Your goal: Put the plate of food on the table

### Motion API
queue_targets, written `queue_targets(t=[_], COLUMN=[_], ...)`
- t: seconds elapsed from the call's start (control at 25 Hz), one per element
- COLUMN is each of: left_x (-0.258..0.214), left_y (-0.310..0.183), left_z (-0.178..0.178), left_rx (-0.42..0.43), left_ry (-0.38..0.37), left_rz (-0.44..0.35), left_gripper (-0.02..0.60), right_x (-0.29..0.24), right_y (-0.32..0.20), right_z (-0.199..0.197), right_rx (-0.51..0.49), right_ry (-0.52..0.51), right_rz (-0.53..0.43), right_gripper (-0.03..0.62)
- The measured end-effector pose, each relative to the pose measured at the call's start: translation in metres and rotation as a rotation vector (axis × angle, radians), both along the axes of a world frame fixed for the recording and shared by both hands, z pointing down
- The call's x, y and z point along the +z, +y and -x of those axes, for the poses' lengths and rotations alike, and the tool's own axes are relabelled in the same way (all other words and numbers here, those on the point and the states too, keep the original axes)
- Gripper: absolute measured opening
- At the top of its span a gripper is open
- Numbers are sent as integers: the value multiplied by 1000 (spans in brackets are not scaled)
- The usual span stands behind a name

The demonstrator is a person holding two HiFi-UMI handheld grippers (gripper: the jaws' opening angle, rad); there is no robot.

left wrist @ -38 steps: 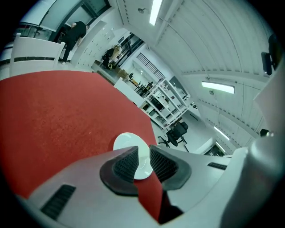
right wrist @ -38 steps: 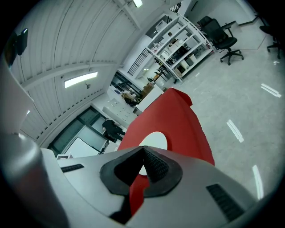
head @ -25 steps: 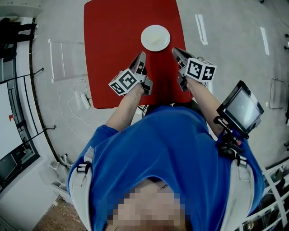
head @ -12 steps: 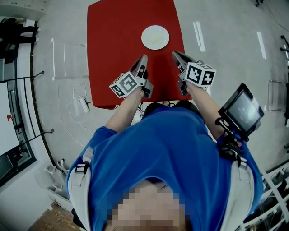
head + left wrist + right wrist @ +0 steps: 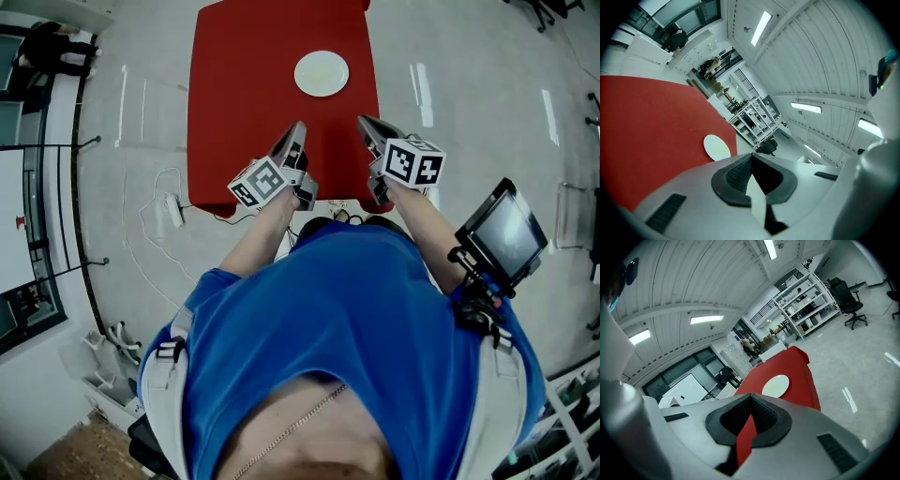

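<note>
Plate (image 5: 322, 73): flat on the red table (image 5: 234, 112), toward the table's far end, roughly centred side to side. It is round and pale. Whatever is on it is too small to make out, possibly a thin pale layer. Nothing is touching it.

Left gripper (image 5: 297, 131): jaws closed together, nothing between them. It hangs over the near part of the table, left of centre, and points toward the plate from well short of it.

Right gripper (image 5: 365, 123): same state, jaws together and empty. It hangs over the near right part of the table, close to the table's right edge, also well clear of the plate.

The two grippers sit side by side, apart from each other.

Person in a blue shirt (image 5: 356, 309) stands at the table's near edge.

Screen (image 5: 503, 228) on a black mount is off the table's near right corner, beside the person's right arm.

Power strip (image 5: 174, 208) with a white cable lies on the floor just left of the table's near left corner.

Shelving rack (image 5: 806, 294) and office chair (image 5: 847, 295) stand beyond the table's far end, well away.
</note>
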State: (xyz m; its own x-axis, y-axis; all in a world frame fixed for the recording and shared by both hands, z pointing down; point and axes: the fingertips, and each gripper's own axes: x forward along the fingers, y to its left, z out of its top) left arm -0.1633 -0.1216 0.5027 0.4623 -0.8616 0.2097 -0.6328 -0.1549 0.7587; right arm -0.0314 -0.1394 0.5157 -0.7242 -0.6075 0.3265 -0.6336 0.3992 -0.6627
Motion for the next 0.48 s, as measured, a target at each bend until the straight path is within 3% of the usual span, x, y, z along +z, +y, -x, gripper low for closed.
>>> queue_targets(t=[0.48], left_x=[-4], left_y=[0], left_z=[6], left_rx=[-16], left_ry=[0], left_rz=[-24], left_gripper=[8], right_x=[-5], right_y=[2], right_z=[11], right_rx=[-32], right_ry=[-7], right_rz=[-30], right_gripper=[2])
